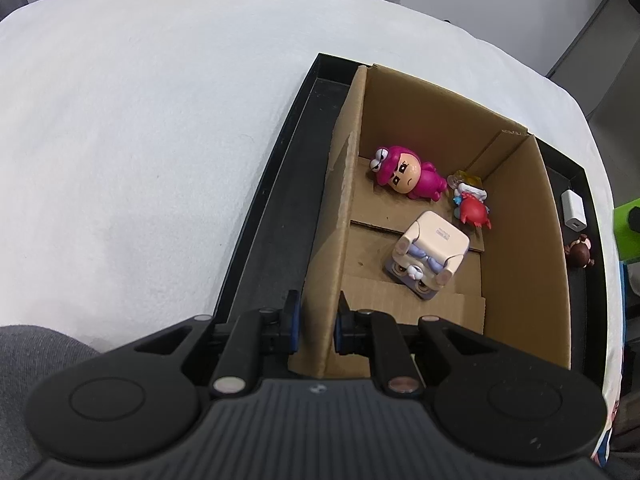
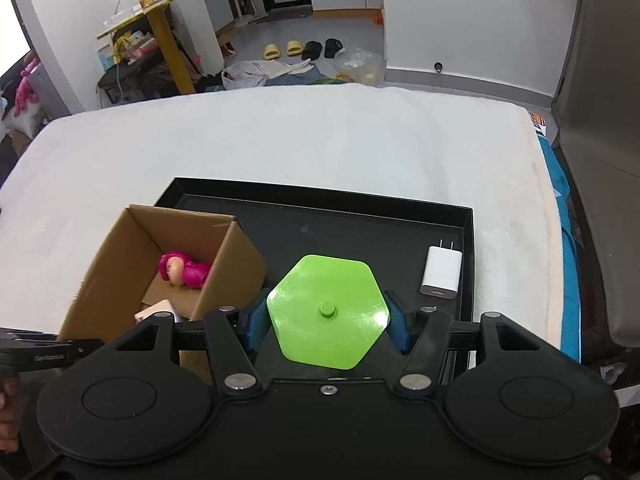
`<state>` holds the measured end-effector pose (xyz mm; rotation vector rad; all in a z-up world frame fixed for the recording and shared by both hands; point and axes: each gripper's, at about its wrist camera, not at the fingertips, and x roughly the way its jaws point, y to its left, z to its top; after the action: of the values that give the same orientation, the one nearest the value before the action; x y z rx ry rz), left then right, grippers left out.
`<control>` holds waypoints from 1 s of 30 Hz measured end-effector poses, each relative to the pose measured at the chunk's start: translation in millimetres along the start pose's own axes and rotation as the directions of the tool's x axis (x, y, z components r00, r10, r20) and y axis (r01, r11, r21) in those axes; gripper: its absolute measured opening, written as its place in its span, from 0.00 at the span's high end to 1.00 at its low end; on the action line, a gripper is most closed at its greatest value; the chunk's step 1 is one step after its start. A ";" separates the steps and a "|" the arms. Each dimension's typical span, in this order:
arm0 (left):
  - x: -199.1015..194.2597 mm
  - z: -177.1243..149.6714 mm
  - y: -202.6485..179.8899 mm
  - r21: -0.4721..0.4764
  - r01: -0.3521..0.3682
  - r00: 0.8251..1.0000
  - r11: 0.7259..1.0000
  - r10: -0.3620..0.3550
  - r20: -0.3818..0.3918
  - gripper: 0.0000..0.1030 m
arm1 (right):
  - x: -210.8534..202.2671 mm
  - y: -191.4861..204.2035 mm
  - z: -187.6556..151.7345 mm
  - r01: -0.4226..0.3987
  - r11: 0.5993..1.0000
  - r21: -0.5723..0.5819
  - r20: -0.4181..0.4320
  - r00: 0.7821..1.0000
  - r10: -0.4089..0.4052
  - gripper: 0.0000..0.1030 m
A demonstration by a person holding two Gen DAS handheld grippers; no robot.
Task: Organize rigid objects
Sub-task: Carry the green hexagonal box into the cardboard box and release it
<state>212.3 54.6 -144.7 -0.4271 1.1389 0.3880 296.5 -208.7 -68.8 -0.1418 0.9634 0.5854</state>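
My left gripper (image 1: pixel 316 320) is shut on the left wall of the cardboard box (image 1: pixel 340 208), one finger outside and one inside. The box stands in a black tray (image 1: pixel 272 216) and holds a pink figure (image 1: pixel 408 176), a red crab toy (image 1: pixel 474 212) and a cream block-shaped toy (image 1: pixel 430 256). My right gripper (image 2: pixel 328 320) is shut on a green hexagonal lid-like piece (image 2: pixel 328 312) and holds it above the tray (image 2: pixel 320 216), to the right of the box (image 2: pixel 120 264). The pink figure (image 2: pixel 182 272) shows inside the box.
A white charger (image 2: pixel 440 276) lies in the tray's right part; it also shows in the left wrist view (image 1: pixel 574 210) beside a small brown figure (image 1: pixel 580 254). The tray sits on a white cloth-covered table (image 2: pixel 320 136). A grey chair (image 2: pixel 600 160) stands at the right.
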 end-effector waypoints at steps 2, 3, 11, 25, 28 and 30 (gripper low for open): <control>0.5 -0.1 -0.7 -0.001 0.000 1.000 1.000 0.000 0.000 0.86 | -7.4 0.3 -0.4 -0.005 1.000 0.003 0.014 1.000 0.005 0.45; 0.7 -0.1 -1.0 0.000 0.000 1.000 1.000 0.000 0.000 0.86 | -10.4 0.6 -0.3 -0.008 1.000 0.008 0.020 1.000 0.007 0.45; -0.3 -2.3 -1.4 0.004 0.001 1.000 1.000 -0.001 0.006 0.86 | -34.0 9.1 3.0 -0.043 0.999 0.011 0.081 0.996 0.042 0.45; -1.5 -3.3 0.5 0.000 0.004 1.000 1.000 -0.004 0.011 0.86 | -39.5 37.7 13.2 -0.113 0.993 -0.026 0.108 0.988 0.115 0.45; -1.7 -3.3 2.7 -0.007 0.011 1.000 1.000 -0.011 0.011 0.86 | -39.0 47.5 18.8 -0.146 0.989 -0.035 0.115 0.982 0.150 0.45; -1.6 -3.4 5.4 -0.015 0.021 1.000 1.000 -0.020 0.011 0.86 | -36.0 54.1 21.4 -0.175 0.984 -0.032 0.111 0.978 0.177 0.45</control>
<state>206.3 57.4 -145.1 -0.4495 1.1208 0.3811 268.1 -170.1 -19.9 -0.0426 0.8642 0.7597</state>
